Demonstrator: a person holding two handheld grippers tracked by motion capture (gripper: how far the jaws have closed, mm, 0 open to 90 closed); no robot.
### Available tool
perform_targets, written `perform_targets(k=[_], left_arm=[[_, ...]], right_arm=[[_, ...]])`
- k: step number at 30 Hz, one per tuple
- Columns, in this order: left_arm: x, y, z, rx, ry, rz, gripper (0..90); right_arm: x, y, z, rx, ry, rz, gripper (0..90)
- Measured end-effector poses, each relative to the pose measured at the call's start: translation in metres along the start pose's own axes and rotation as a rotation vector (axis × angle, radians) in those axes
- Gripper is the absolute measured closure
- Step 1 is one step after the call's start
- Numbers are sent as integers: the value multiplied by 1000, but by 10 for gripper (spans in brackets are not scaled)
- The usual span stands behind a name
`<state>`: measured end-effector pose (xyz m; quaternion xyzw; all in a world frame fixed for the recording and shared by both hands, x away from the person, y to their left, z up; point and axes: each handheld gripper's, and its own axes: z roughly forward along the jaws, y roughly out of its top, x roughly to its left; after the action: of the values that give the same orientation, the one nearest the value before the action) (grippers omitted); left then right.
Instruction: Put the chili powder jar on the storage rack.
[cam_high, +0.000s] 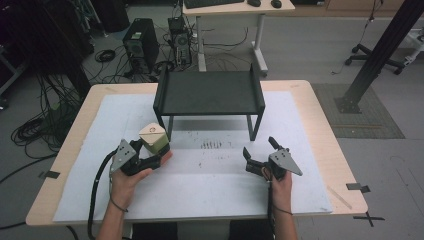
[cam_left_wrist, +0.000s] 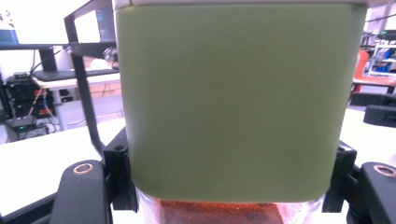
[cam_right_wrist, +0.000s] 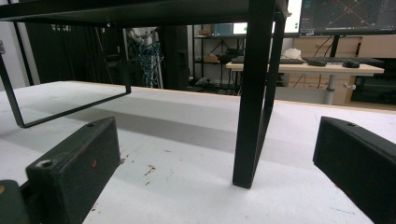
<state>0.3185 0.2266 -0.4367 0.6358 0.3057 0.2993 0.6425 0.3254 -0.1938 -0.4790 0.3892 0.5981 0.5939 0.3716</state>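
Clearly the left gripper (cam_high: 150, 161) clamps a squarish jar (cam_high: 154, 138) with smooth olive-green walls and a pale lid, upright, near the table's (cam_high: 320, 131) left edge. It sits just forward-left of the black metal shelf's (cam_high: 209, 92) front left leg, the likely destination behind it. Toward the right edge, the right gripper (cam_high: 261, 155) hangs wide apart, holding nothing.

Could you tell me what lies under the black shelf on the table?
Under the black shelf lies bare white mat with dark specks, between the shelf's legs; nothing stands there. The shelf's top covers the far part in the high view, but the right gripper view shows it clear to the back.
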Motion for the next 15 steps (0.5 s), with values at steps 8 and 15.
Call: perform_targets(k=[8, 15], left_arm=[[-7, 16, 10, -2, -14, -8, 291], [-11, 30, 20, 8, -38, -4, 291]], right_arm=[[0, 0, 0, 0, 3, 2, 5], [0, 0, 0, 0, 4, 4, 5]])
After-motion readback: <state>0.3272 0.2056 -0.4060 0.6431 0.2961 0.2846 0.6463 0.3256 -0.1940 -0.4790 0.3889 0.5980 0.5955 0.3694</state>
